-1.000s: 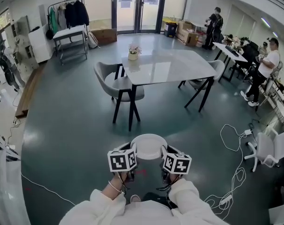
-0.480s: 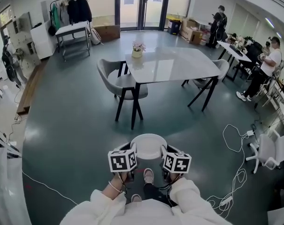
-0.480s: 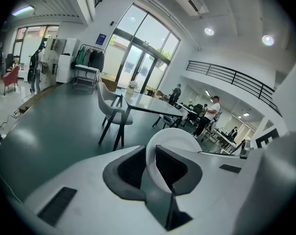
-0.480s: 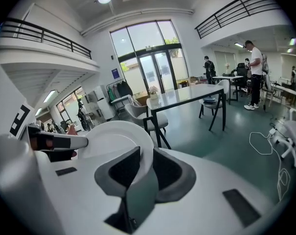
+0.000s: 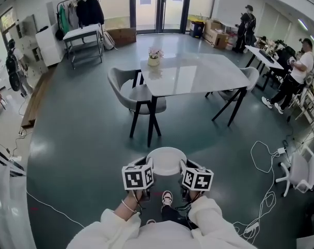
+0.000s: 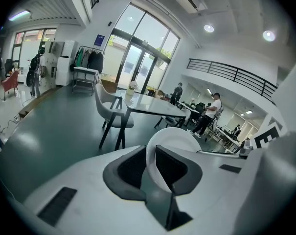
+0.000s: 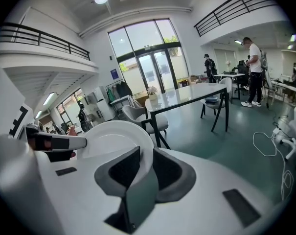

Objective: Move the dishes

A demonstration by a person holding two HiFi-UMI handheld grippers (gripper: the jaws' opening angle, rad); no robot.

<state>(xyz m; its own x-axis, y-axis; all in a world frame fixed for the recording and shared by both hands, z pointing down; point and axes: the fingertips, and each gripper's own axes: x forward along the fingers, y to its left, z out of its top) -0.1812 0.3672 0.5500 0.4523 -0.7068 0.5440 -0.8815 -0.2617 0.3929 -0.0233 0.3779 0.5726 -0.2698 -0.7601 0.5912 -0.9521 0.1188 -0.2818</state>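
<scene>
Carrying a white plate level above the dark green floor, gripped it from both sides. Pinched the plate's left rim in the left tool, jaws drawn narrow onto the rim. Appeared edge-on in the left gripper view, the plate rising out of the tool between its two dark pads. Pinched the opposite, right rim in the right tool likewise. Showed in the right gripper view as a plate standing in the slot of the tool, jaws close upon it, and spreading away to the left toward the other tool's cube. Sat thus between the two tools, touching both, just ahead of the marker cubes and above a shoe on the floor. Hung well apart from the glossy surface farther ahead, which bore a flower pot near its far left corner and had a grey chair at its left side.
</scene>
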